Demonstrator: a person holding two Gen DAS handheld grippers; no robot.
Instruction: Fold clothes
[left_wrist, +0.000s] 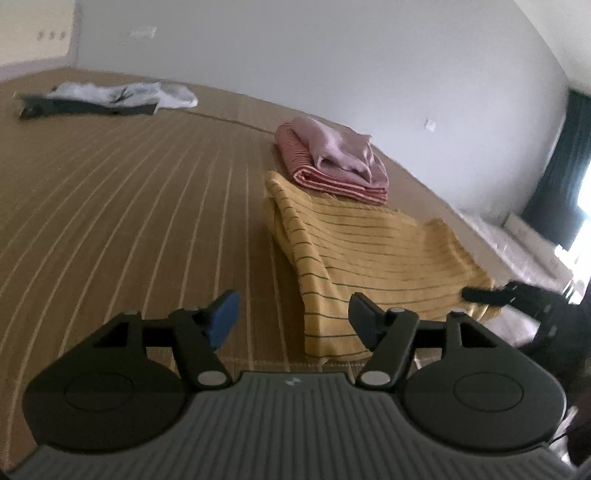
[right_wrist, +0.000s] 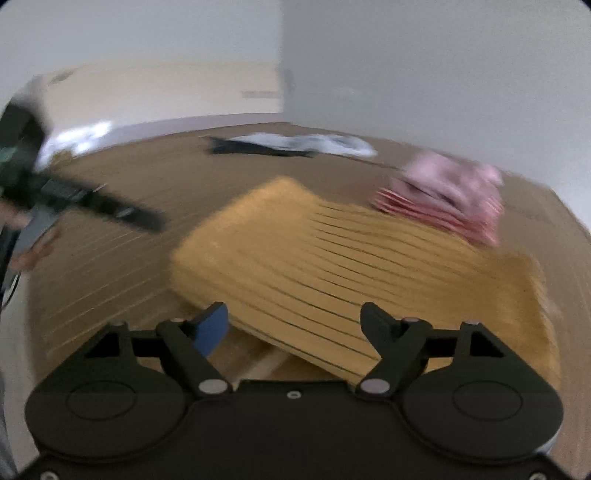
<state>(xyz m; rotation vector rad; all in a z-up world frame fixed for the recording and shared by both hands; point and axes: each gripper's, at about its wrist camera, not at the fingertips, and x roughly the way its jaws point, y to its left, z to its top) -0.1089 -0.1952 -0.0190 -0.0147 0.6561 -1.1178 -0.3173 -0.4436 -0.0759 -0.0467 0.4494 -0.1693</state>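
A folded yellow garment with thin dark stripes (left_wrist: 369, 258) lies on the brown striped bed cover (left_wrist: 129, 221). My left gripper (left_wrist: 293, 317) is open and empty, just short of the garment's near left corner. The right wrist view is motion-blurred. In it the yellow garment (right_wrist: 351, 266) lies directly ahead of my right gripper (right_wrist: 293, 321), which is open with nothing between its fingers. Behind the yellow garment sits a folded stack, a pink garment on a red striped one (left_wrist: 332, 162).
Unfolded white and dark clothes (left_wrist: 110, 98) lie at the far side of the bed near the wall. The right tool's black fingers (left_wrist: 484, 295) show at the yellow garment's right edge. A dark curtain (left_wrist: 561, 166) and bright window are far right.
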